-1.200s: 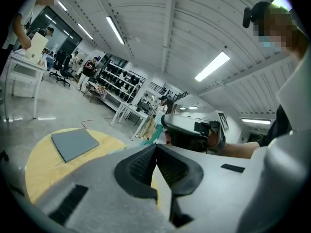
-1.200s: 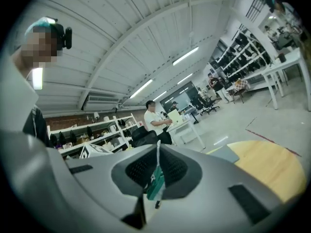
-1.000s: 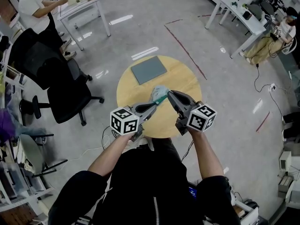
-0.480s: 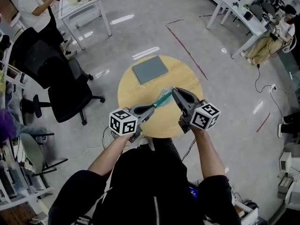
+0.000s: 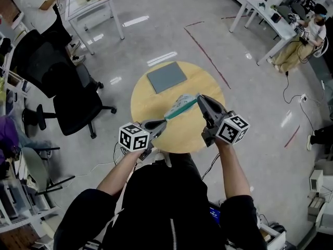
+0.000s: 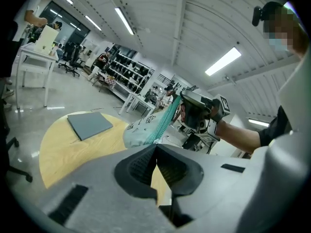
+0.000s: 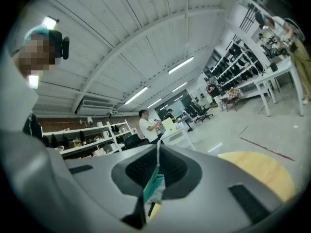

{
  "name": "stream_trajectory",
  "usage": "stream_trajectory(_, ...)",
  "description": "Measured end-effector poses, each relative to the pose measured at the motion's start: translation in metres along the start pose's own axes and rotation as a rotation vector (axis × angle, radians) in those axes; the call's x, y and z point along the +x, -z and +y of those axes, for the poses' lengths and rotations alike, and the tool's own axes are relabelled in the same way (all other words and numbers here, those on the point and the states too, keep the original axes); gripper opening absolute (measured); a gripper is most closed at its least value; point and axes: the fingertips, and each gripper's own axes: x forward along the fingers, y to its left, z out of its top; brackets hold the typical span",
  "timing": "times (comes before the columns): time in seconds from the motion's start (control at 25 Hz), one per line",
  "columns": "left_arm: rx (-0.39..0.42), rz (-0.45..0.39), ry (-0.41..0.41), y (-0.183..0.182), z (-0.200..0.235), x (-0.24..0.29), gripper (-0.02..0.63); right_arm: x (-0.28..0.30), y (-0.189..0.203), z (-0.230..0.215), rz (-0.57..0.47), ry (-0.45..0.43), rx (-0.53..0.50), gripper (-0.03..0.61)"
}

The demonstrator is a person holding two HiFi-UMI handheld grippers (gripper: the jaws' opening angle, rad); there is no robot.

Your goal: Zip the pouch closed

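Teal-edged and pale, the pouch [image 5: 180,107] is stretched in the air above the round wooden table [image 5: 148,105]. It is tilted, with its lower end at the left gripper [image 5: 162,123] and its upper end at the right gripper [image 5: 199,98]. The left jaws are pressed together on the pouch's lower corner, right at their tips. The right jaws pinch its teal edge. A grey mat [image 5: 166,77] lies flat on the table's far side, apart from the pouch.

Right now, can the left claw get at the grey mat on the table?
Probably not at once. The way over the table to the grey mat looks free, but the left claw is shut on the pouch, which the right claw also holds.
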Motion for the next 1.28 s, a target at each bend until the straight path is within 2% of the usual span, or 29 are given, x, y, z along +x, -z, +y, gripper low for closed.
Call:
stream_trajectory(0.24, 0.038, -0.005, 0.017, 0.005, -0.006, 0.003, 0.015, 0.004, -0.001, 0.005, 0.002, -0.001, -0.033, 0.017)
stream_trajectory(0.4, 0.059, -0.001, 0.026, 0.008, -0.003, 0.0, 0.084, 0.008, -0.002, 0.007, 0.021, -0.002, -0.075, 0.017)
stream_trajectory(0.56, 0.076, -0.017, 0.001, 0.004, 0.001, -0.005, 0.086, 0.005, -0.004, 0.002, 0.033, 0.016, -0.103, 0.017)
stream_trajectory(0.76, 0.163, -0.095, -0.081, -0.026, 0.012, -0.015, 0.002, -0.001, -0.003, -0.01, 0.036, 0.045, -0.103, 0.017)
stream_trajectory(1.12, 0.376, -0.208, -0.235, -0.106, 0.028, -0.036, 0.002, -0.007, -0.001, -0.014, 0.032, 0.073, -0.118, 0.017)
stream_trajectory(1.28, 0.429, -0.255, -0.287, -0.139, 0.034, -0.048, 0.002, -0.009, 0.0, -0.014, 0.03, 0.103, -0.16, 0.017)
